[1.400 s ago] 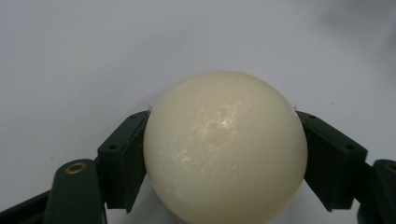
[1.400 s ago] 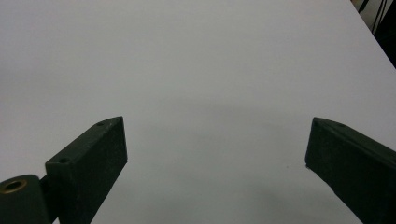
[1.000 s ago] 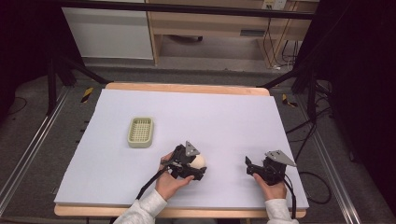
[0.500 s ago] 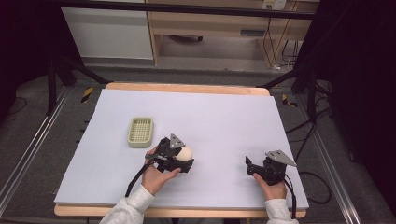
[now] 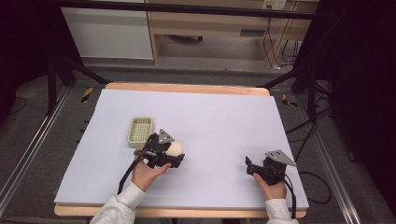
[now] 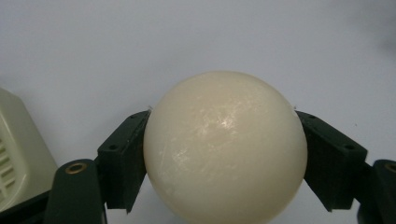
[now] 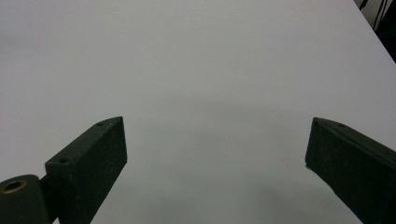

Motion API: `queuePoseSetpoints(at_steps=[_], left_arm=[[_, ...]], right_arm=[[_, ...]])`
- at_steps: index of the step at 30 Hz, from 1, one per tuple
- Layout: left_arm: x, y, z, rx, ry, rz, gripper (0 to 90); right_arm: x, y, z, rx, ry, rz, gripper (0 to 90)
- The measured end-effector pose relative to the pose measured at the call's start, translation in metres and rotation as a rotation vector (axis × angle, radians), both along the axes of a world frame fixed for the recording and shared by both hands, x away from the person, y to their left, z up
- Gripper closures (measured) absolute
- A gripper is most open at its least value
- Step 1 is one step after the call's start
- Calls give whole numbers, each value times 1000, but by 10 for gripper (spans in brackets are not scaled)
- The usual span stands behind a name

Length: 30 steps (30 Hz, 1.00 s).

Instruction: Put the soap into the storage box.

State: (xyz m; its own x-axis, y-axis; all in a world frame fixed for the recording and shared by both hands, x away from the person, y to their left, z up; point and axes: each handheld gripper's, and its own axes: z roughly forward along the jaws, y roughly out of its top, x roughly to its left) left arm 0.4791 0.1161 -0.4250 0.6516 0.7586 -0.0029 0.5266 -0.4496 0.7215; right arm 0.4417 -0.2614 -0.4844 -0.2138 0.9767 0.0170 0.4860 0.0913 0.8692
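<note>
Cream ball (image 6: 224,149), pale-green basket (image 5: 140,131)

Ball (image 5: 175,148) just right of basket (image 5: 140,131)

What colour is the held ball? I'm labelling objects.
Cream-white, glossy; the ball shows best in the left gripper view.

Wooden table (image 5: 187,88), pale lilac sheet (image 5: 224,121) covering top; green basket (image 5: 140,131) on sheet.
</note>
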Motion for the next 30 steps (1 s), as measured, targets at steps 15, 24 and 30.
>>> queuePoseSetpoints(at_steps=[15, 24, 30], left_arm=[[8, 24, 8, -10, -10, 43, 243], [12, 37, 15, -26, -22, 70, 242], [16, 45, 19, -41, -26, 93, 243]], right_arm=[[0, 0, 0, -5, -3, 2, 59], [0, 1, 0, -8, -5, -1, 59], [0, 0, 0, -7, -4, 0, 59]])
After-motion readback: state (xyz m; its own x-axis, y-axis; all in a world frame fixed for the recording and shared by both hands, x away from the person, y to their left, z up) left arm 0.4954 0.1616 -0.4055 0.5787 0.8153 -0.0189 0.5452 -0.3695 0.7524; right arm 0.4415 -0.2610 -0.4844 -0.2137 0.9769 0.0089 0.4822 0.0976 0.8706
